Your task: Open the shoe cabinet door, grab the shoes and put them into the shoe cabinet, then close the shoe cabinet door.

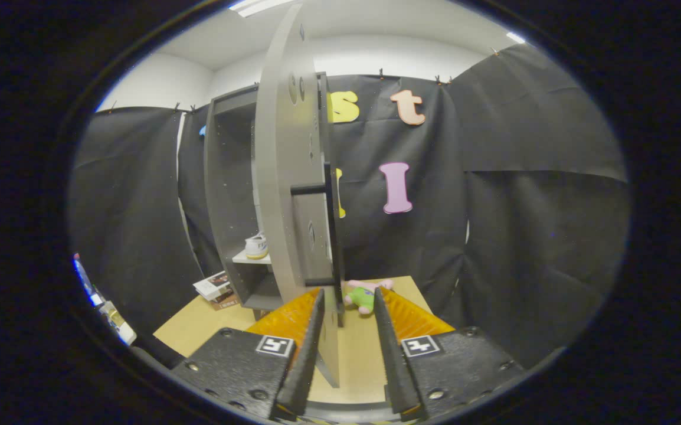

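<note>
- Shoe cabinet (228, 195) at 11 o'clock, door (284, 177) swung open, edge-on between the fingers.
- Shoe (256, 245) resting on the inner shelf (249, 258).
- Gripper (347, 310) spread, straddling the door's lower edge, pressing nothing.
- Plush toy (364, 295) just beyond the fingertips at 12 o'clock.

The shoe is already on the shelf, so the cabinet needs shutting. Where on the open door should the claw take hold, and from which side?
Best the door by its free edge, low down, where the claw already straddles the panel, fingers open either side. The slab stands edge-on and thin, so it fits the gap. The dark bar handle higher up is another option. The shoe sits inside the cabinet.
</note>
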